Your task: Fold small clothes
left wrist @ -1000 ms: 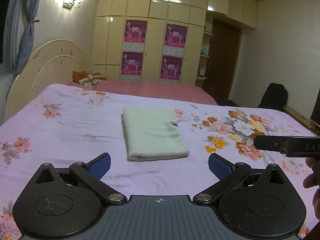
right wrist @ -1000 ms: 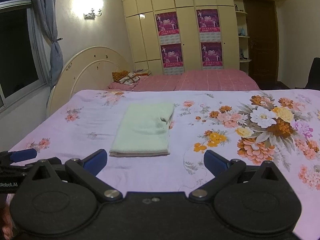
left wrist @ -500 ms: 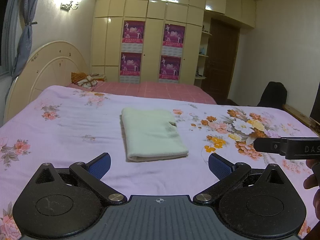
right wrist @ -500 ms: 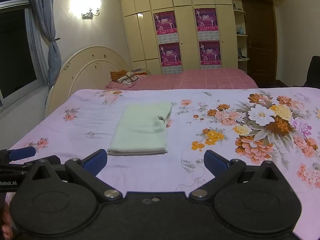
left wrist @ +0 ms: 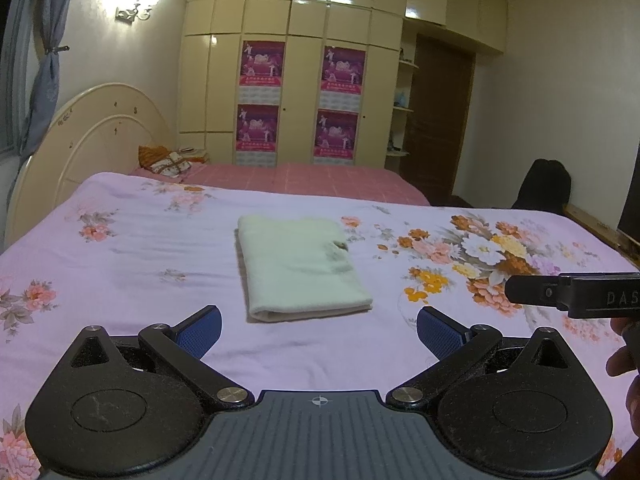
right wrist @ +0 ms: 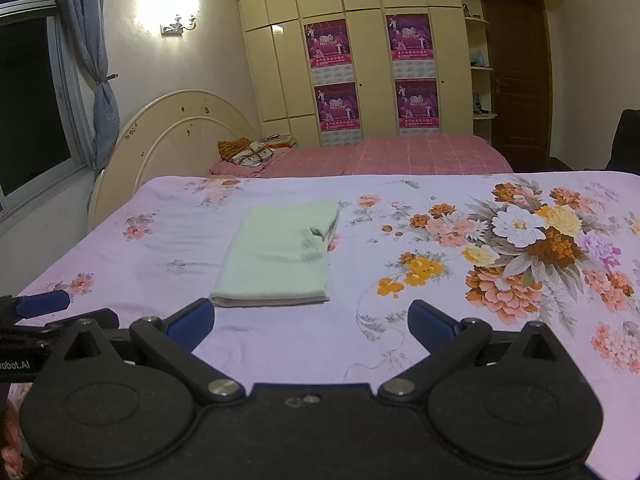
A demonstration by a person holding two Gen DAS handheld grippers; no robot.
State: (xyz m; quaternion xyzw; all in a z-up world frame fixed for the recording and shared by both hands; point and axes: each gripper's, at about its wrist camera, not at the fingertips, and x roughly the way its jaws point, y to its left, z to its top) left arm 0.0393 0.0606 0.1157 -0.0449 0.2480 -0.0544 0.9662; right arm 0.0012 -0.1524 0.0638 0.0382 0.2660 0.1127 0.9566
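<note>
Cloth folded, both my grippers free.

The pale green cloth lies flat on the floral bedspread; my left gripper and right gripper hover spread apart before it, holding nothing.

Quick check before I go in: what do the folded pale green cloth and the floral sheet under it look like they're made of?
The folded pale green cloth looks like soft terry or fleece: matte, slightly fuzzy, with thick rounded fold edges. It could be a towel-like knit. The pink floral bed sheet looks like thin smooth woven fabric, cotton or a blend: flat printed flowers and fine shallow wrinkles. Neither shows any sheen.
</note>
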